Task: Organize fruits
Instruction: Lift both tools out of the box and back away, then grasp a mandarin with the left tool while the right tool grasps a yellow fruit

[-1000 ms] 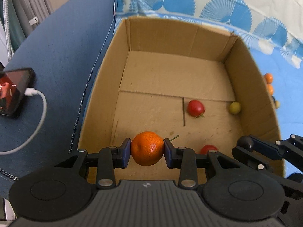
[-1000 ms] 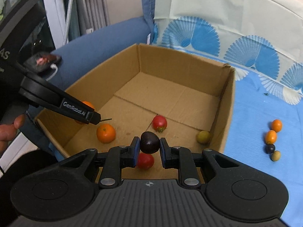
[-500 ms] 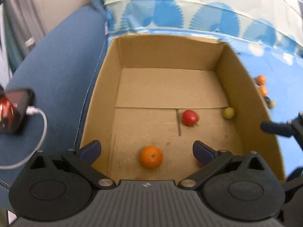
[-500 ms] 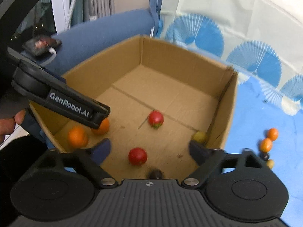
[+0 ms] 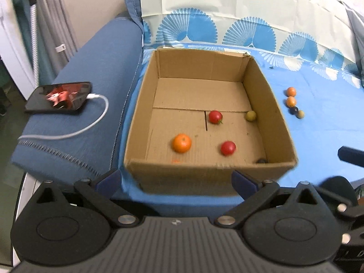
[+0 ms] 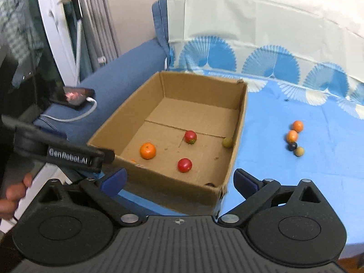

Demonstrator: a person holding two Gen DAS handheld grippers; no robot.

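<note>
1. The open brown cardboard box sits on the blue cloth-covered seat, close against the blue padded armrest on its left.
2. Inside the box, the round orange mandarin lies near the front, left of centre.
3. One small red tomato lies to its right; another red tomato lies farther back, near the middle.
4. The small yellow-green fruit rests against the right wall, and a small dark round fruit sits in the front right corner.
5. Right of the box, on the seat, four small fruits lie in a short row, touching or nearly so.
6. The black smartphone lies on the armrest with its white charging cable trailing forward.
</note>
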